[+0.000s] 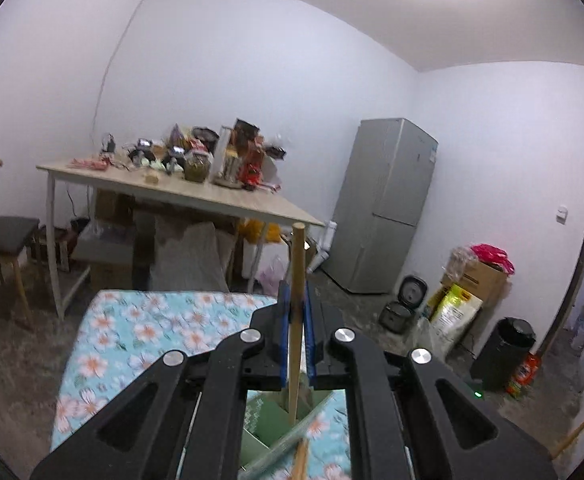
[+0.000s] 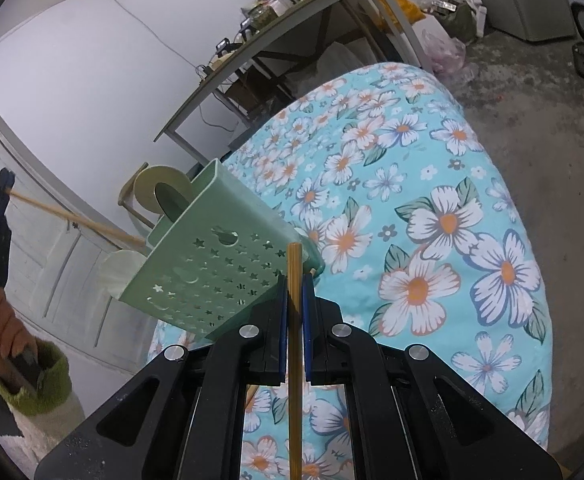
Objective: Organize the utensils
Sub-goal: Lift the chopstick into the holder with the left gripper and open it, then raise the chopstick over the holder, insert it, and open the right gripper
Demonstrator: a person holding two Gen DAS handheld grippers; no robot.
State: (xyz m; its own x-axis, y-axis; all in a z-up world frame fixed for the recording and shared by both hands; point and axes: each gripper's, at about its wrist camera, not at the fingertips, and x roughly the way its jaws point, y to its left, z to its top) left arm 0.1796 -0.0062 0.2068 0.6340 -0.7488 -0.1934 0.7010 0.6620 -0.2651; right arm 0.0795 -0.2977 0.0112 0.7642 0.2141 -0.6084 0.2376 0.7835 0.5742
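left gripper (image 1: 296, 300) clenched on a pale wooden stick (image 1: 296, 280), tip in the green perforated plastic utensil caddy (image 2: 216, 264) at 6 o'clock. right gripper (image 2: 295, 292) clamps a thin bamboo chopstick (image 2: 294, 320). lower each steadily into one compartment, then release.

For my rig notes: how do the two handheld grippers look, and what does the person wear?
Both the left gripper and right gripper have black angular linkage arms with round silver pivot bolts and blue finger pads. A small green light glows on the left one. The person wears a fuzzy green cuff over a pale sleeve.
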